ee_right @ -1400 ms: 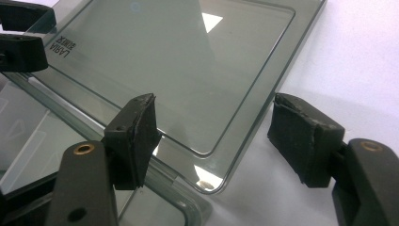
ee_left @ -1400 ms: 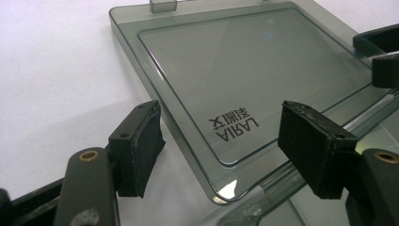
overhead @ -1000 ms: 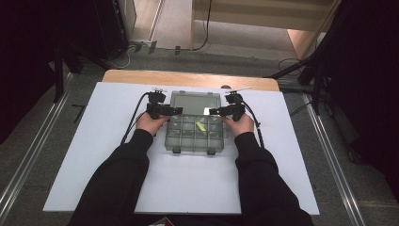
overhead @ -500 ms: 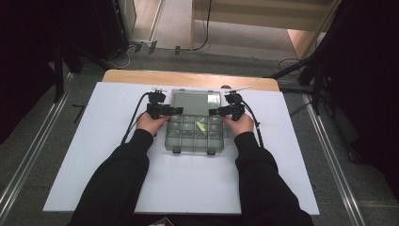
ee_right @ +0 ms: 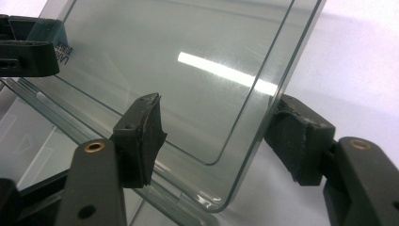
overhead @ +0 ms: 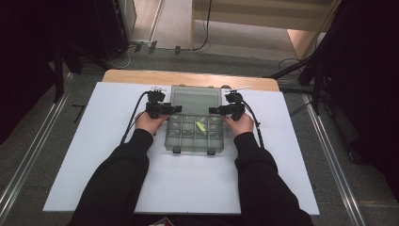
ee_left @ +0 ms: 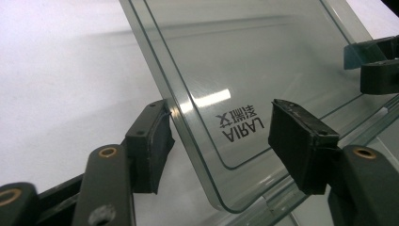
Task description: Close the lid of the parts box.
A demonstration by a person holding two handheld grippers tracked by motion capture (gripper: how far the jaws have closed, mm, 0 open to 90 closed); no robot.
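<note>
A clear plastic compartment box (overhead: 181, 141) sits mid-table on a white sheet, its hinged lid (overhead: 195, 100) raised at the far side. One compartment holds a small yellow-green piece (overhead: 201, 126). My left gripper (overhead: 173, 109) is at the lid's left edge and my right gripper (overhead: 214, 110) at its right edge. In the left gripper view the lid (ee_left: 244, 56), printed with a logo, passes between the wide-apart jaws of the left gripper (ee_left: 221, 117), which is open. In the right gripper view the right gripper (ee_right: 219, 113) is also open, its jaws straddling the lid (ee_right: 164, 56).
The white sheet (overhead: 94, 155) covers a wooden table (overhead: 188, 77). Two latches (overhead: 176, 150) hang at the box's near edge. Metal rails run along both sides of the table. Each gripper view shows the other gripper far off: the right gripper (ee_left: 376, 66) and the left gripper (ee_right: 28, 47).
</note>
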